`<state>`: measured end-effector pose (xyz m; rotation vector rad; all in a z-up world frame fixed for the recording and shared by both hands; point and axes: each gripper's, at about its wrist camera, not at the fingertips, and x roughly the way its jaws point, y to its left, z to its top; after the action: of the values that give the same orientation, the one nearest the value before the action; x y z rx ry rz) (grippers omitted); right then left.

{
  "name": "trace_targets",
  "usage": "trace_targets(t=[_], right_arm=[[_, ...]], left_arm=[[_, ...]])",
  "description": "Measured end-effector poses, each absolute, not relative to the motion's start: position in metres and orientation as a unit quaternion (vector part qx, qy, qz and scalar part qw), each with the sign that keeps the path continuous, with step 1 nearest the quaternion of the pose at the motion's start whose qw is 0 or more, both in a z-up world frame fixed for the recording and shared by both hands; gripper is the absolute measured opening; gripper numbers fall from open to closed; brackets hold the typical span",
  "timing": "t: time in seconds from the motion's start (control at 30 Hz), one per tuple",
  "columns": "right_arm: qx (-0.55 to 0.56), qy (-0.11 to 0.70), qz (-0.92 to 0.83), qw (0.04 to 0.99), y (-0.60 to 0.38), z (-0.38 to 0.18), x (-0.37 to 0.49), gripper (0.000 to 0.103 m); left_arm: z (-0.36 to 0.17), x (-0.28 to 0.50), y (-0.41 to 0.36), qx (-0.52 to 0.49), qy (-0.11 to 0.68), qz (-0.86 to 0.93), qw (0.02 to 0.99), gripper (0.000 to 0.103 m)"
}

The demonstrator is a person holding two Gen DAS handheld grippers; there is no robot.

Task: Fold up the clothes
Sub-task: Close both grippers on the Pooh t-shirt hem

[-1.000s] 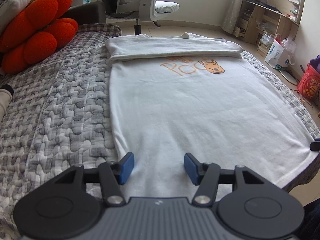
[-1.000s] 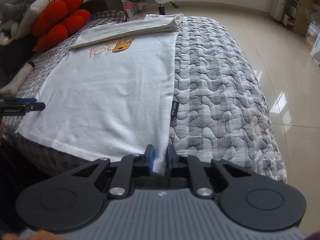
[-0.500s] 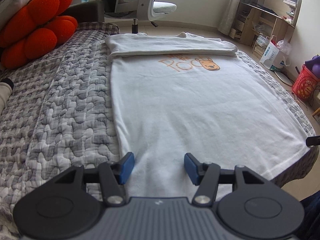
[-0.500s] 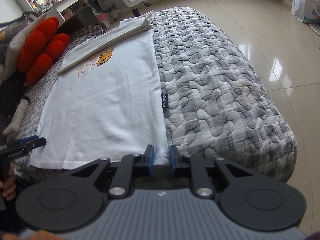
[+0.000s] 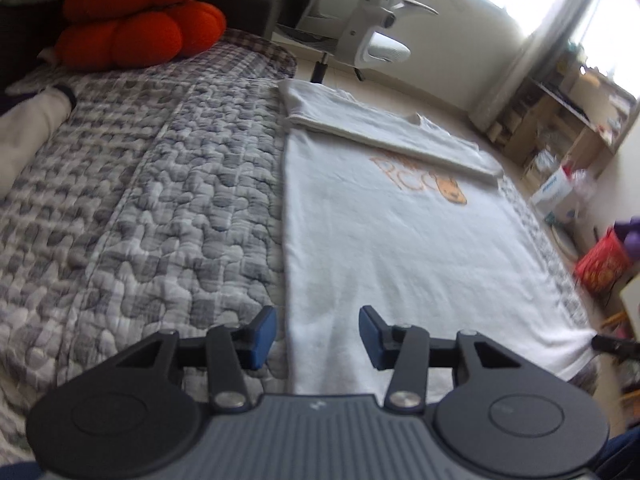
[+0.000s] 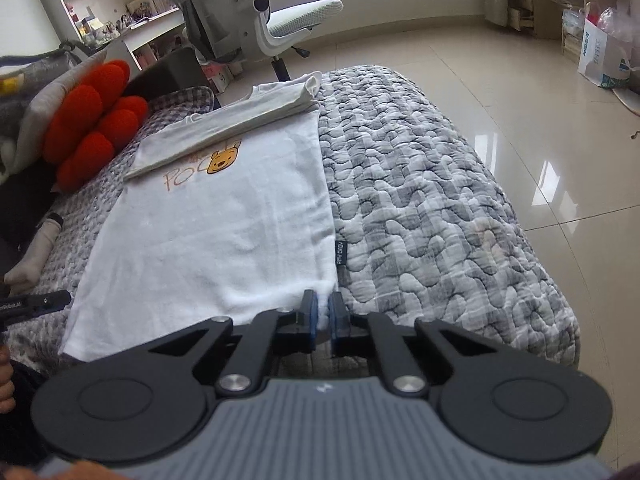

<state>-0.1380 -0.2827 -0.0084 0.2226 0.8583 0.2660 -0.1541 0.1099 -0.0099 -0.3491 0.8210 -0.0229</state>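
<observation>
Right gripper point(image 6: 323, 316) sits at the near right corner of the white cotton T-shirt with the orange bear print point(image 6: 224, 232), its blue pads closing in tight with the hem corner pinched between them, so that corner looks gripped. Left gripper point(image 5: 316, 336) hovers over the other near corner, straddling the shirt's side edge; its jaws are about half apart and closing, the left pad over the grey-and-white quilted bed cover point(image 5: 140, 216) and the right pad over white cloth, with neither pressing on the fabric yet. From the right wrist view the left gripper shows only as a dark tip at the picture's left edge. The shirt lies flat and face up along the bed, hem nearest, and its far end with collar and sleeves is already folded back into a narrow band just above the print. Further off, a red lobed plush cushion point(image 6: 96, 120) rests at the head of the bed and a white mesh office chair point(image 6: 272, 20) stands on the tiled floor. The step in hand seems to be securing both hem corners; the next move likely calls for the left jaws to finish closing on their corner, then both hands lifting together and carrying the hem toward the folded band, keeping the edges level
</observation>
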Motion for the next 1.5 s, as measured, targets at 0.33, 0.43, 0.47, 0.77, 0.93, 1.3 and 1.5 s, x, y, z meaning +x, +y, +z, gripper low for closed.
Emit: trace_targets(t=[0.33,0.43,0.47,0.77,0.93,1.3,1.5], right_arm=[[0.085,0.412,0.126,0.898,-0.277,-0.009,-0.142,0.008],[0.07,0.414,0.124,0.899,-0.274,-0.012,-0.145,0.008],[0.069,0.415,0.123,0.899,-0.274,-0.013,-0.146,0.008],[0.056,0.418,0.119,0.899,-0.272,-0.02,-0.152,0.008],[0.06,0.424,0.119,0.896,-0.274,-0.021,-0.152,0.01],[0.054,0.43,0.125,0.892,-0.269,-0.03,-0.15,0.017],[0.034,0.42,0.119,0.899,-0.265,-0.029,-0.154,0.009]], left_arm=[[-0.014,-0.161,0.107,-0.17,0.42,-0.03,0.891,0.046],[-0.021,-0.165,0.1,-0.159,0.437,-0.039,0.884,0.046],[-0.023,-0.166,0.098,-0.158,0.444,-0.041,0.881,0.046],[-0.028,-0.174,0.09,-0.135,0.452,-0.023,0.882,0.038],[-0.029,-0.176,0.088,-0.124,0.452,-0.016,0.883,0.038],[-0.028,-0.177,0.084,-0.113,0.446,-0.01,0.888,0.028],[-0.028,-0.177,0.085,-0.116,0.443,-0.009,0.889,0.021]])
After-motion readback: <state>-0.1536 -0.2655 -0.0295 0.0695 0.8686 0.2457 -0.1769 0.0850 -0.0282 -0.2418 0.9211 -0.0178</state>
